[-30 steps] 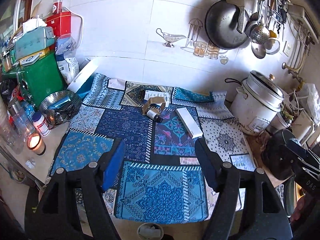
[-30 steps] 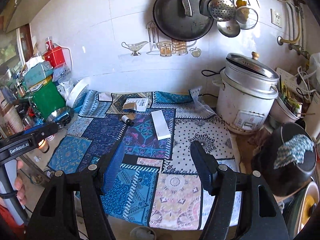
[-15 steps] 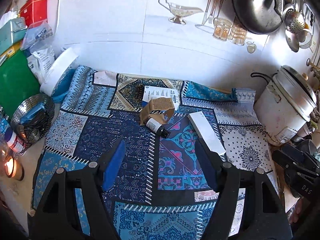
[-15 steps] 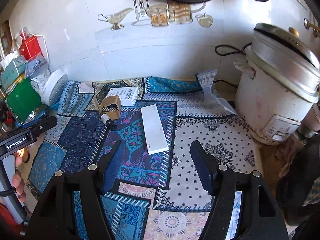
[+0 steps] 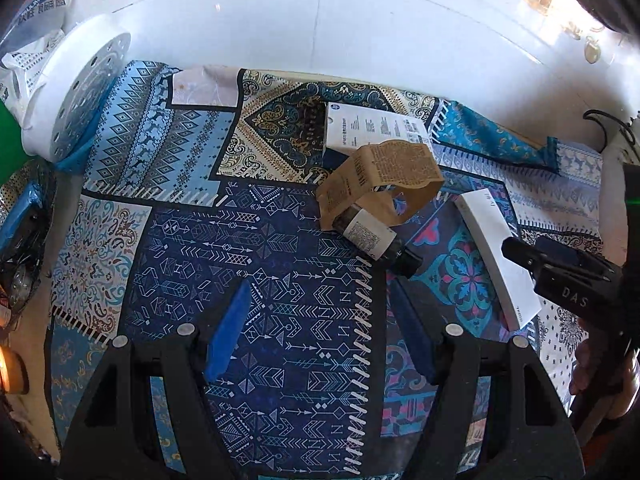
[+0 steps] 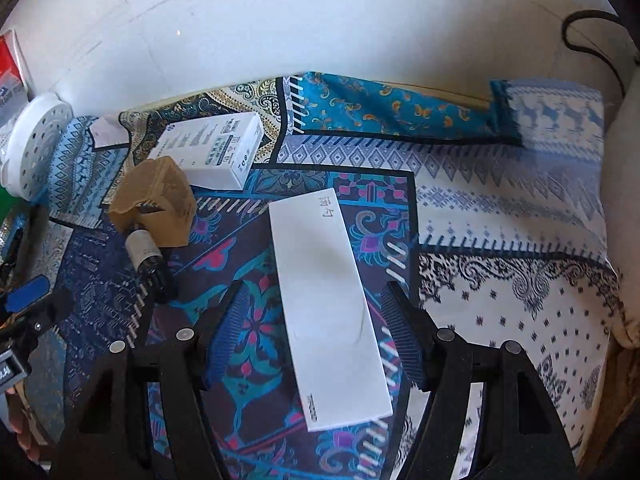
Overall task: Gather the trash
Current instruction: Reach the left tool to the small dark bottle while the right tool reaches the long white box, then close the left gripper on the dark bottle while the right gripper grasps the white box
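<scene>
Trash lies on a patterned blue cloth (image 5: 256, 264). A long flat white box (image 6: 328, 312) lies between the open jaws of my right gripper (image 6: 316, 332); it also shows in the left wrist view (image 5: 496, 256). A brown cardboard sleeve (image 5: 380, 184) with a small dark bottle (image 5: 372, 240) sticking out lies just ahead of my open, empty left gripper (image 5: 320, 332). In the right wrist view the sleeve (image 6: 156, 204) and the bottle (image 6: 146, 254) lie to the left. A white printed box (image 5: 372, 128) lies behind the sleeve, also seen in the right wrist view (image 6: 208, 148).
A white perforated disc (image 5: 76, 88) leans at the cloth's far left. A metal strainer basket (image 5: 24, 224) sits at the left edge. A white tiled wall (image 5: 320, 20) stands behind. A rice cooker's side (image 6: 624, 120) and black cord (image 6: 588, 36) are at right.
Both grippers have moved forward and down toward the cloth. The right gripper now straddles the long white box. The left gripper has come close to the sleeve and bottle.
</scene>
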Demonstrator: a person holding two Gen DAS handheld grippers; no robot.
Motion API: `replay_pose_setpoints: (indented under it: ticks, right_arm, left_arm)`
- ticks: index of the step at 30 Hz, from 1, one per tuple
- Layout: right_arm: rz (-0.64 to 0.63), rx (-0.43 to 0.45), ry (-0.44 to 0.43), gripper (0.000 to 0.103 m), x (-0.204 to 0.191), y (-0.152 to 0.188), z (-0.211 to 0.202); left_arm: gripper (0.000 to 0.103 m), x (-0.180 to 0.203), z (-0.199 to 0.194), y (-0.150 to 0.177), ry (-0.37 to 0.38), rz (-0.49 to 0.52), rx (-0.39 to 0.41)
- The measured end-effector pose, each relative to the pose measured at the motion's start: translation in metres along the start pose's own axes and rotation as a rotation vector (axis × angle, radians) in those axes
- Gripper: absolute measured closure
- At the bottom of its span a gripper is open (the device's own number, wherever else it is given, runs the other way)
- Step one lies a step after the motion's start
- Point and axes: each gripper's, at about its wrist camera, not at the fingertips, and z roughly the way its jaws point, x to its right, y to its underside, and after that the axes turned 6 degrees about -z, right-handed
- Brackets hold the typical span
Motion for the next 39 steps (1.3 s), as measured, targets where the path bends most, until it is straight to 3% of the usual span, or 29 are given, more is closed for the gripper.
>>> replay_pose_setpoints:
  ticks: [9, 13, 17, 23, 29, 34, 39]
  right_arm:
    - [-0.06, -0.053, -0.02, 0.04, -0.008, -0.016, 0.027]
    - [-0.049, -0.06, -0.039, 0.052, -0.005, -0.015, 0.032]
    - [0.022, -0.044, -0.064, 0.052, 0.004, -0.013, 0.027]
    - [0.053, -0.02, -0.079, 0.052, 0.009, -0.007, 0.011]
    - [0.049, -0.002, -0.099, 0.053, 0.007, 0.004, -0.007]
    - [0.037, 0.004, -0.09, 0.053, 0.017, 0.027, -0.019]
    - [0.038, 0.002, -0.087, 0.053, 0.02, 0.035, -0.02]
  left_arm:
    - [0.032, 0.014, 0.033, -0.02, 0.064, -0.049, -0.057]
    - [0.033, 0.018, 0.051, -0.026, 0.14, -0.097, -0.086]
    - [0.048, 0.024, 0.068, -0.029, 0.107, -0.098, -0.1]
    - [0.056, 0.03, 0.079, -0.031, 0.1, -0.123, -0.107]
    - [0.076, 0.051, 0.079, -0.022, 0.131, 0.017, -0.132]
    - [0.076, 0.067, 0.074, -0.002, 0.137, 0.155, -0.17]
    - [0.076, 0.078, 0.081, -0.002, 0.163, 0.178, -0.231]
